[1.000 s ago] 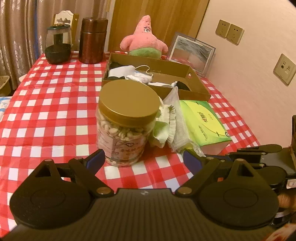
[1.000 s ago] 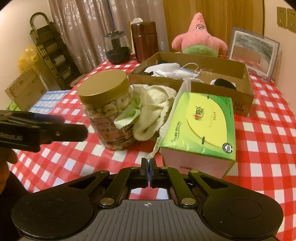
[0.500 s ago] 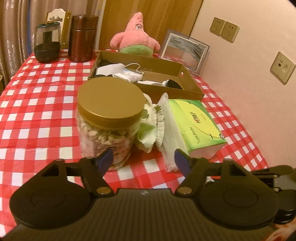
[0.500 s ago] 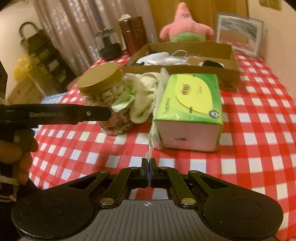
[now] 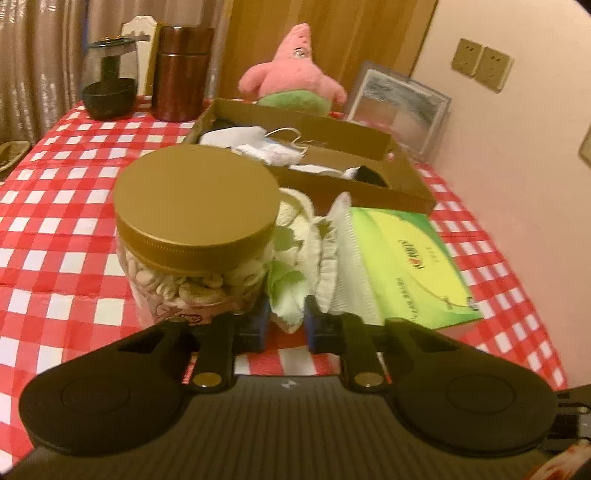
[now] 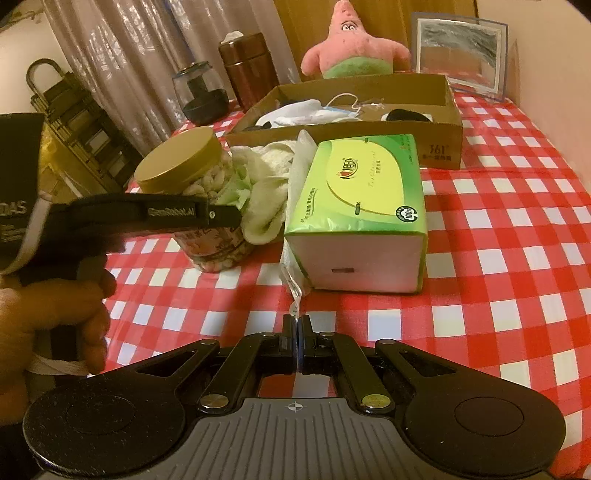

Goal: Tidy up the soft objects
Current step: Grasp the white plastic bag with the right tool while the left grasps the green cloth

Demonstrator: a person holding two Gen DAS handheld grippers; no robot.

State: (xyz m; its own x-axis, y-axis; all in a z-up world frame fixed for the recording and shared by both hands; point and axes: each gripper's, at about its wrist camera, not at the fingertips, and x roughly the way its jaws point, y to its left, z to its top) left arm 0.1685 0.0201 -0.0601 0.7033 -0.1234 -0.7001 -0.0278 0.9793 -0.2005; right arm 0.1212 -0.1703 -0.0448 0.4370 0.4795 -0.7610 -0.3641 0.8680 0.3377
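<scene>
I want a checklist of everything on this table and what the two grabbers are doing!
Surface: red-and-white checked tablecloth.
Job's things: cream cloth between nut jar and tissue pack; white mesh bag beside the pack; cardboard box holding white and dark soft items.
Clutter: pink star plush, brown canister, dark glass jar, picture frame.
Grippers: left gripper just closed on a cloth fold; right gripper pinches the bag's corner.
Cables: nothing seen.
Surroundings: curtains, wall sockets.

Pink wall (image 5: pixel 517 155) – twin sockets (image 5: pixel 482 68), sheer curtains (image 6: pixel 122 62), wooden door (image 5: pixel 332 33)
</scene>
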